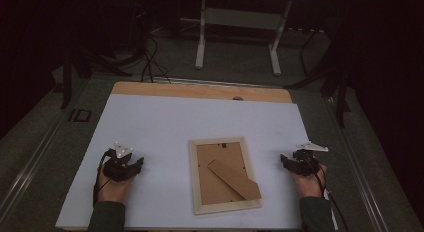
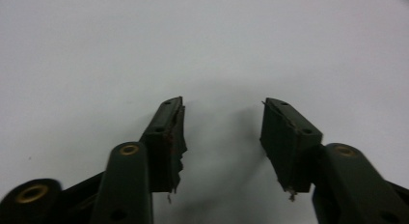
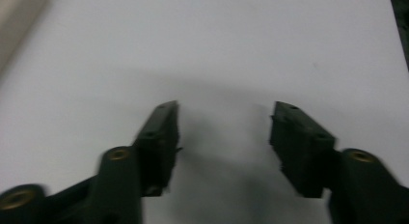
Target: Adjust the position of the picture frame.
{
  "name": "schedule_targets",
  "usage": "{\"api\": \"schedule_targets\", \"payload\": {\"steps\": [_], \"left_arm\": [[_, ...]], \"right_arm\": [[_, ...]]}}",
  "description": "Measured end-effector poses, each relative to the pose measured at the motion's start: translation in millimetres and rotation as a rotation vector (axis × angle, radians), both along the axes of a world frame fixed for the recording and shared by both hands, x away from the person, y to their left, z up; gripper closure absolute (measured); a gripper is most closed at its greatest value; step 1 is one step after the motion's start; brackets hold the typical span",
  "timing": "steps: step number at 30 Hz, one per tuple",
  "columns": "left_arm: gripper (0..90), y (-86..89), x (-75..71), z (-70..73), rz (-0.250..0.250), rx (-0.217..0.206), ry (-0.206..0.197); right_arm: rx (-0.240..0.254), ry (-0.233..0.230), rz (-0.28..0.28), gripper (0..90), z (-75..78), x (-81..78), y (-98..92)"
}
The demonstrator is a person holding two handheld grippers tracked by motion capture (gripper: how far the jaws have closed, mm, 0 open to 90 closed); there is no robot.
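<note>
A pale wooden picture frame (image 1: pixel 224 175) lies face down in the middle of the white sheet (image 1: pixel 200 117), its brown cardboard back and folding stand (image 1: pixel 235 179) facing up. My left gripper (image 1: pixel 131 164) rests on the sheet well to the frame's left, held by a hand. In the left gripper view its jaws stand apart over bare white, the gripper (image 2: pixel 223 108) open and empty. My right gripper (image 1: pixel 287 161) sits to the frame's right, also held by a hand. It is open (image 3: pixel 223 110) with nothing between its jaws, and the frame's pale edge (image 3: pixel 19 26) shows at the upper left.
The white sheet covers a wooden table (image 1: pixel 200 90) whose bare strip shows at the far edge. Beyond it on the dark floor stand the white legs of another table (image 1: pixel 237 37) and some cables (image 1: pixel 150 62). Bare sheet stretches wide beyond the frame.
</note>
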State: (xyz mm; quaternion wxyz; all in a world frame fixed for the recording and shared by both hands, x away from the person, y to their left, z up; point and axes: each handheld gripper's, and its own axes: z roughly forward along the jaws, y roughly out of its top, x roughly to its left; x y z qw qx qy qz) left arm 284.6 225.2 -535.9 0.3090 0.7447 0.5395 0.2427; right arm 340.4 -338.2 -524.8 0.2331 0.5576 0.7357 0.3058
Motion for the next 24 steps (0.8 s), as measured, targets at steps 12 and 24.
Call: {"api": "schedule_targets", "payload": {"steps": [12,24], "left_arm": [[60.0,-17.5,-14.4,12.9,-0.153,-0.075,-0.017],[64.0,-38.0,-20.7,18.0,-0.248,-0.105,-0.006]], "right_arm": [[0.012,-0.038,0.085,52.3,9.3,-7.5,13.2],[0.015,-0.027,0.198,67.1,8.5,-10.0,35.5]]}}
